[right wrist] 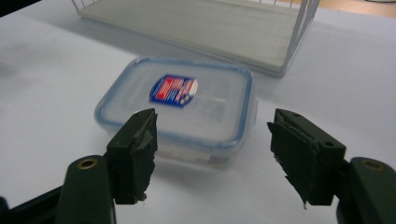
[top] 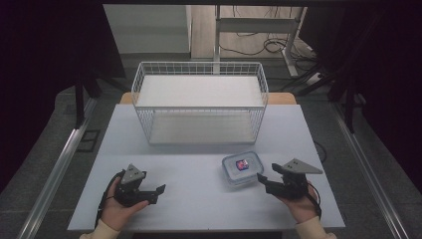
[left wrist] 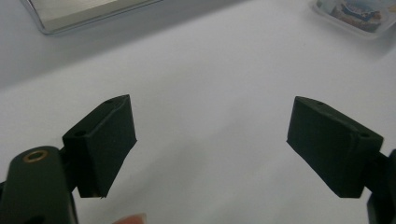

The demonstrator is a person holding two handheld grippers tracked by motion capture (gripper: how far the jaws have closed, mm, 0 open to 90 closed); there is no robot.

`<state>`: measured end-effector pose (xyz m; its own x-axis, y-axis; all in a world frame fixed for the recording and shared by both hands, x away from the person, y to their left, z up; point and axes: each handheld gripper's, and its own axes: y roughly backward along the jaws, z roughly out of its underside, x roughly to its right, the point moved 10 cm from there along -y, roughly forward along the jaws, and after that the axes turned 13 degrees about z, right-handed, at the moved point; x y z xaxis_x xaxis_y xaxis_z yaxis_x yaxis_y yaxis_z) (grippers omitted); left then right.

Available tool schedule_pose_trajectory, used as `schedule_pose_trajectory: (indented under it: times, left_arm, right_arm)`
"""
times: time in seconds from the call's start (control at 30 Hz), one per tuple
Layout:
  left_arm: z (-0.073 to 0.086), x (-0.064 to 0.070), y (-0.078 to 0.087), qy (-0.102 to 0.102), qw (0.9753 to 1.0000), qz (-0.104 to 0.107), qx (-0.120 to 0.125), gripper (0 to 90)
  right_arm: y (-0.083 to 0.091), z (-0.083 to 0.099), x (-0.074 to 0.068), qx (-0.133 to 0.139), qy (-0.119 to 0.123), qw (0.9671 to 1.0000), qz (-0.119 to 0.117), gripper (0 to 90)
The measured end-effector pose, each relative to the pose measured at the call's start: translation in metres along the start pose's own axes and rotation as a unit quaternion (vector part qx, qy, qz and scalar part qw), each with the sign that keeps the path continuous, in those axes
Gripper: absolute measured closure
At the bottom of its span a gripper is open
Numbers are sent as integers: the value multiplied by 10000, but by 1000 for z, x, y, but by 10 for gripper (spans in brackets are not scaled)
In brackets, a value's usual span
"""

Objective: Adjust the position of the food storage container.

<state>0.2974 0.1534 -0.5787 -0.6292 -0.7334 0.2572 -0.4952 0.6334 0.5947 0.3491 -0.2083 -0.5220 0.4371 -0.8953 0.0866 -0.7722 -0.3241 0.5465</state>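
Right gripper view is taken up nearest by the right gripper [right wrist: 212, 154], whose jaws are held wide apart and empty, with the lidded plastic container [right wrist: 180, 112] lying just beyond them on the white table [right wrist: 42, 93], a little left of the gap's centre and with its long axis set roughly across the jaws. The red-and-blue label [right wrist: 173, 90] on its lid is read plainly here. In the high view, the container is seen just beside the right gripper and well apart from the left gripper [top: 149, 194], also parted and empty. Farther back, the wire basket [top: 199, 99] is seen whole.
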Motion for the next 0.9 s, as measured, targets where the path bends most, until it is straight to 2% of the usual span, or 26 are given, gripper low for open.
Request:
schedule_pose_trajectory:
  times: [0.07,0.23,0.27,0.37,0.5,0.53,0.57,0.6,0.8,0.83,0.87,0.9]
  left_arm:
    - [0,0,0,3,10000,-1,10,151]
    - [-1,0,-2,66,9999,80,25,157]
    - [-1,1,-3,31,10000,86,21,156]
    - [0,1,-4,-2,10000,93,-3,154]
    - [1,-1,-4,22,10000,77,4,153]
    - [1,-1,-4,22,10000,77,4,153]
    - [2,-2,-4,26,10000,64,-8,153]
    - [2,-2,-5,21,10000,64,-36,152]
    - [3,-3,-6,15,10000,37,-59,151]
    - [3,-3,-6,15,10000,37,-59,151]
    - [3,-3,-6,15,10000,33,-60,152]
    - [3,-3,-6,10,10000,32,-67,152]
  right_arm:
    - [-2,-7,3,-59,10,10000,55,329]
    - [-10,-25,9,-278,33,9996,-9,350]
    - [-18,-35,14,-455,48,9989,-91,373]
    - [-29,-43,22,-706,103,9974,-133,384]
    - [-44,-46,34,-836,-190,9960,-257,458]
    - [-44,-46,34,-836,-190,9960,-257,458]
    - [-51,-44,38,-848,-307,9956,-258,516]
    - [-54,-43,38,-887,-342,9950,-289,535]
    - [-67,-29,40,-1261,91,9918,-201,700]
    - [-67,-29,40,-1261,91,9918,-201,700]
    - [-70,-24,39,-1408,193,9896,-232,756]
    - [-70,-24,39,-1408,193,9896,-232,756]
